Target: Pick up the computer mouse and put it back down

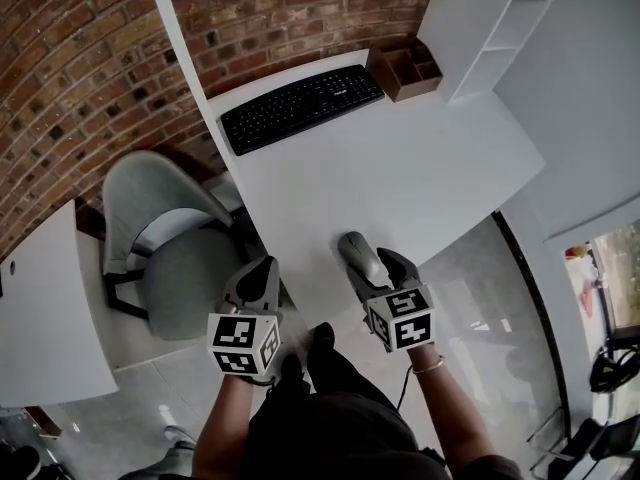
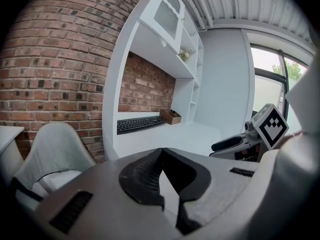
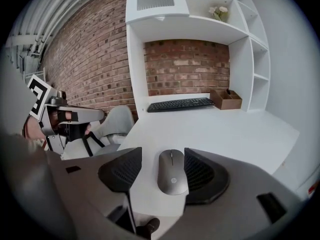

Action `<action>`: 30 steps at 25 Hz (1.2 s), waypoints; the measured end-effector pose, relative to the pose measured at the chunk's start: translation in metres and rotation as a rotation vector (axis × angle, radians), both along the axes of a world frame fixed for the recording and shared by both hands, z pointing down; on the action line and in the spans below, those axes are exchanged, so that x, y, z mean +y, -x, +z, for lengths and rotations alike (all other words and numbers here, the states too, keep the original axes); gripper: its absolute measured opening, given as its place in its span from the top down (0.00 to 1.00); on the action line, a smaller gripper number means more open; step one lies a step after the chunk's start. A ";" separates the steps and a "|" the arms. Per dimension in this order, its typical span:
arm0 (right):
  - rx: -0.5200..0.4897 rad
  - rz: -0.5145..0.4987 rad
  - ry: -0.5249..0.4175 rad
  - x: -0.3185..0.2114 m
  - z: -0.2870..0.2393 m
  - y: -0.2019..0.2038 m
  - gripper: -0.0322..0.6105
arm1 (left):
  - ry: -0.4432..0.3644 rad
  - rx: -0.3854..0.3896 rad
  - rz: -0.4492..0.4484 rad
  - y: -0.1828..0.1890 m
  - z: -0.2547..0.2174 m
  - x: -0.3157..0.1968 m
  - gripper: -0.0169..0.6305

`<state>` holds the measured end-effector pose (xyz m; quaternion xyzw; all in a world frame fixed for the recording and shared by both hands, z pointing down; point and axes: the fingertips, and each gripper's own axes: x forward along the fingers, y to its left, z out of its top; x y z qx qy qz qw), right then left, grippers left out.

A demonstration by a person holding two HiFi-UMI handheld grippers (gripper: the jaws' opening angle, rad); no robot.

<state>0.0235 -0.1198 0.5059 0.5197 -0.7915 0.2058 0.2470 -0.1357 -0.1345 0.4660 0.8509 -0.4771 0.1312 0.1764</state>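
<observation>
Left gripper: jaws drawn together at the tips with nothing between them; it hangs off the desk's front-left corner, above the floor beside the chair. In its own view the pads meet at a point.
Chair: pale grey, left of the desk and close to the left gripper.
Desk: white, set against a brick wall.
Keyboard: black, at the back of the desk along the wall, well apart from both grippers.
Computer mouse: grey, lying flat on the desk near its front edge; in the right gripper view it sits between that gripper's jaws, buttons pointing toward the keyboard.
Right gripper: jaws wide apart around the mouse and not clamped on it. Bare desk shows between the left jaw and the mouse. The right jaw is close against the mouse's side, and contact there cannot be told.
Wooden box: brown organiser at the back right of the desk, just right of the keyboard.
</observation>
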 end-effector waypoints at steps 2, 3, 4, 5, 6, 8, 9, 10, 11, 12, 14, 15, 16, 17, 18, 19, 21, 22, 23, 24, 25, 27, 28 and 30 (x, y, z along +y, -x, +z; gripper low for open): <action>0.005 -0.018 0.024 -0.005 0.009 0.001 0.58 | 0.012 -0.001 -0.006 -0.001 0.005 -0.005 0.96; 0.010 -0.027 0.035 -0.007 0.014 0.002 0.57 | 0.018 -0.002 -0.009 0.000 0.008 -0.006 0.96; 0.017 -0.035 0.047 -0.008 0.018 0.004 0.56 | 0.024 -0.003 -0.012 0.000 0.010 -0.008 0.96; 0.026 -0.043 0.057 -0.010 0.022 0.005 0.56 | 0.030 -0.004 -0.014 0.001 0.012 -0.009 0.96; 0.034 -0.049 0.067 -0.011 0.026 0.006 0.55 | 0.036 -0.004 -0.016 0.002 0.014 -0.010 0.96; 0.049 -0.056 0.087 -0.014 0.033 0.007 0.55 | 0.045 -0.004 -0.021 0.003 0.017 -0.013 0.96; 0.054 -0.056 0.098 -0.016 0.036 0.007 0.55 | 0.048 -0.004 -0.024 0.004 0.018 -0.015 0.96; 0.057 -0.054 0.107 -0.017 0.039 0.007 0.55 | 0.052 -0.003 -0.027 0.005 0.020 -0.016 0.96; 0.060 -0.050 0.115 -0.019 0.041 0.007 0.55 | 0.055 -0.003 -0.030 0.006 0.022 -0.017 0.96; 0.063 -0.047 0.120 -0.021 0.044 0.007 0.55 | 0.059 -0.002 -0.032 0.007 0.024 -0.017 0.96; 0.072 -0.042 0.131 -0.023 0.047 0.006 0.54 | 0.067 -0.001 -0.035 0.008 0.027 -0.019 0.96; 0.078 -0.041 0.136 -0.025 0.049 0.006 0.54 | 0.070 -0.001 -0.036 0.009 0.028 -0.019 0.96; 0.085 -0.042 0.143 -0.026 0.050 0.006 0.54 | 0.073 0.000 -0.037 0.010 0.029 -0.020 0.96; 0.091 -0.043 0.150 -0.027 0.052 0.005 0.53 | 0.075 0.000 -0.038 0.010 0.030 -0.022 0.96; 0.097 -0.045 0.158 -0.028 0.053 0.005 0.53 | 0.077 -0.001 -0.038 0.011 0.030 -0.023 0.96; 0.102 -0.047 0.168 -0.028 0.055 0.005 0.53 | 0.078 -0.002 -0.039 0.011 0.031 -0.024 0.96; 0.110 -0.051 0.188 -0.029 0.060 0.003 0.53 | 0.082 -0.002 -0.039 0.011 0.033 -0.025 0.96; 0.114 -0.052 0.198 -0.029 0.062 0.003 0.52 | 0.083 -0.001 -0.038 0.011 0.033 -0.026 0.96; 0.118 -0.051 0.207 -0.029 0.064 0.002 0.52 | 0.084 0.001 -0.038 0.010 0.034 -0.027 0.96; 0.122 -0.050 0.216 -0.028 0.067 0.002 0.52 | 0.084 0.002 -0.038 0.011 0.035 -0.027 0.96; 0.126 -0.049 0.225 -0.028 0.069 0.001 0.52 | 0.083 0.002 -0.038 0.011 0.035 -0.028 0.96; 0.135 -0.046 0.242 -0.027 0.073 0.001 0.52 | 0.083 0.003 -0.040 0.012 0.035 -0.029 0.96; 0.140 -0.045 0.249 -0.027 0.075 0.000 0.52 | 0.084 0.004 -0.041 0.012 0.036 -0.030 0.96; 0.149 -0.042 0.260 -0.027 0.078 -0.002 0.52 | 0.086 0.005 -0.042 0.012 0.036 -0.030 0.96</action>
